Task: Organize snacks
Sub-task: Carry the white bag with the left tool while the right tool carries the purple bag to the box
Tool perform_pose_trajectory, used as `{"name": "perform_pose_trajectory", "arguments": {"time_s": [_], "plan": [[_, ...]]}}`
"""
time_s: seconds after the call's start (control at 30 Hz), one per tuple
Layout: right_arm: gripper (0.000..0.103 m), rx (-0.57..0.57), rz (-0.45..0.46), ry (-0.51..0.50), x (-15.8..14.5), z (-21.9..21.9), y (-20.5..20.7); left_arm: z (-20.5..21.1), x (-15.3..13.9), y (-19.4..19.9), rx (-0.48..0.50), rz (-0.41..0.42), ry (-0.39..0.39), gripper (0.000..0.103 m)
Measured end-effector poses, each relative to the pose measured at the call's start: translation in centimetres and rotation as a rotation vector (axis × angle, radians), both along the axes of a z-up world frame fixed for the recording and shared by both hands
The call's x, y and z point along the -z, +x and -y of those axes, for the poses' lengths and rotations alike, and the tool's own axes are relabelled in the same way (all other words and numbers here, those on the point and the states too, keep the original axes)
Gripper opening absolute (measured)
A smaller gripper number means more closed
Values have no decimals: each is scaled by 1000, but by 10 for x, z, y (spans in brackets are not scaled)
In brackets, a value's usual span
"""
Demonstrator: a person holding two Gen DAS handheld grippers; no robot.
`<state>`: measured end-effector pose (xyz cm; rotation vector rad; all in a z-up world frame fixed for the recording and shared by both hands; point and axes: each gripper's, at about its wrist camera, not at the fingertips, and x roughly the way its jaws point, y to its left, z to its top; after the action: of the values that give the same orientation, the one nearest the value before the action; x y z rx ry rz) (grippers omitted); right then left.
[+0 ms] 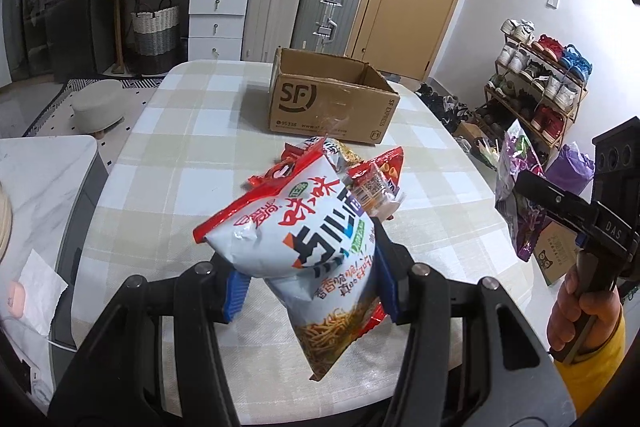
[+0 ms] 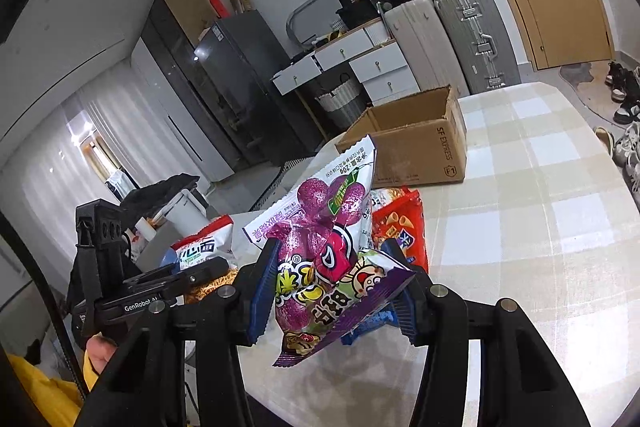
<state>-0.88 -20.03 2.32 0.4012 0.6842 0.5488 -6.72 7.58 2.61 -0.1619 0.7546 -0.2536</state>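
We hold the noodle bag (image 1: 304, 251) clamped in the left tool (image 1: 312, 287) and the purple candy bag (image 2: 324, 267) in the right tool (image 2: 332, 291); the cardboard box (image 1: 332, 103) seems empty, other snacks (image 1: 372, 179) waiting on the surface (image 1: 168, 163).

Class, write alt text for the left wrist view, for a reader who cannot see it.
The left gripper holds a white and red noodle snack bag above a checked table. More snack packets lie behind it, and an open cardboard box stands further back. At the right edge, the right gripper holds a purple bag.
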Motion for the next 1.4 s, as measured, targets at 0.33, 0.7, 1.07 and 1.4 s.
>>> {"name": "perform_pose_trajectory", "arguments": {"time_s": [0.33,0.7,1.07,1.4], "plan": [[51,-18,53,-14,-31,-4,29,7,-29,26,48,39,-17,49],[51,-14,122,-41,-80,-1,83,23,-89,70,78,143,21,49],[51,-35,145,-57,-110,-7,146,36,-117,116,77,135,26,49],[51,-9,105,-96,-103,-14,214,55,-125,196,91,81,-16,49]]}}
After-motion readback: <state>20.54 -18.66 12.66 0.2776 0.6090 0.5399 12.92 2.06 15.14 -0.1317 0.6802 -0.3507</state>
